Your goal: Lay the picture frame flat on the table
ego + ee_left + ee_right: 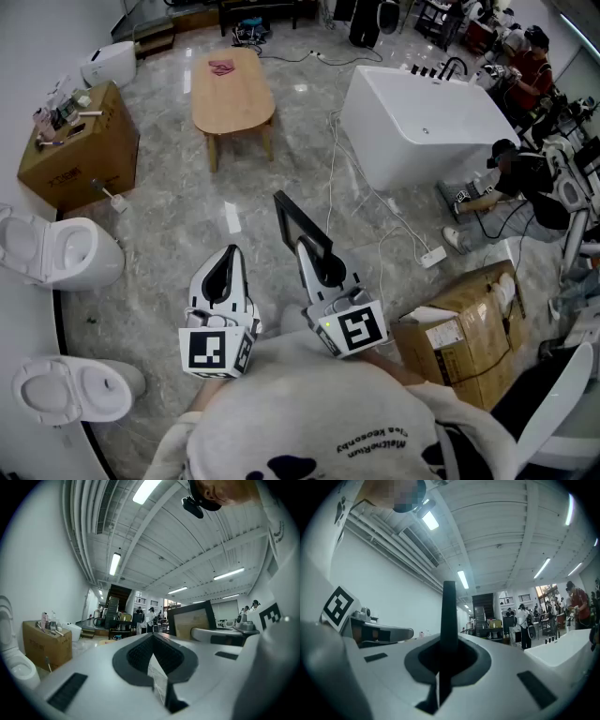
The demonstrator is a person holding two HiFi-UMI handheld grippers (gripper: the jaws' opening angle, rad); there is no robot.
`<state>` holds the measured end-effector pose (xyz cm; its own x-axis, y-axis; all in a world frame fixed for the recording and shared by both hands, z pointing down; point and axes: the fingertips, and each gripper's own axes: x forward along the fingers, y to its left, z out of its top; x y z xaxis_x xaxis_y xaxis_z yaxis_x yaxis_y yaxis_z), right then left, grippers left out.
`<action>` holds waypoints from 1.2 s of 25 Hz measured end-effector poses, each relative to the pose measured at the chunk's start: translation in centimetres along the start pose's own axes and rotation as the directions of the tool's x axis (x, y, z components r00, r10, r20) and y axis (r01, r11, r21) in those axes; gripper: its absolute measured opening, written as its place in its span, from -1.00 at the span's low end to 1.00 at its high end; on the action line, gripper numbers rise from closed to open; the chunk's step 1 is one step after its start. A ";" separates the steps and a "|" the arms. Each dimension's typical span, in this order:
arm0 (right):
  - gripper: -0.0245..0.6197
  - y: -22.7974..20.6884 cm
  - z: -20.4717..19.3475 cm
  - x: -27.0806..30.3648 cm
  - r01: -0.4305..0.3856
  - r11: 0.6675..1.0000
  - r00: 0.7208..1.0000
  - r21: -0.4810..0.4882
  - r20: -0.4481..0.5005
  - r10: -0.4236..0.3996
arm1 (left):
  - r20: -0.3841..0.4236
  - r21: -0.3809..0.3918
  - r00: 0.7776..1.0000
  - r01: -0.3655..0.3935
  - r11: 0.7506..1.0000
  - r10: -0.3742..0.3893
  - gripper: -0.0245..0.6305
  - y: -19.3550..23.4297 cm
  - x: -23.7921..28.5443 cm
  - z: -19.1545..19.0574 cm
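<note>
Though edge-on, seemingly frame (449,613) in tongs (446,660)

Unidentifiable small pink thing (222,67) on wooden table (234,103)

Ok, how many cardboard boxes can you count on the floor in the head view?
2. The left cardboard box stands at the upper left with clutter on top. The right cardboard box sits at the lower right, its top partly open. More may be hidden outside the view.

Seemingly open floor (187,206) toward table (234,103); bathtub (422,122) alongside
</note>
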<state>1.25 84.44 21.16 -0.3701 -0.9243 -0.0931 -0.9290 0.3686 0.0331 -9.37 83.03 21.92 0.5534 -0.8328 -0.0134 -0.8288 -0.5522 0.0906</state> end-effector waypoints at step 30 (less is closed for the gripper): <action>-0.87 -14.4 -2.8 23.1 -0.117 0.990 0.993 0.084 -0.002 0.117 | -0.020 -0.027 0.997 -0.073 0.997 0.073 -0.90 9.8 24.4 0.6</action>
<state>6.08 57.50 21.29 -0.4766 -0.8749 -0.0862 -0.8758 0.4811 -0.0395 -4.07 57.30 21.85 0.4932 -0.8698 0.0128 -0.8645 -0.4885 0.1180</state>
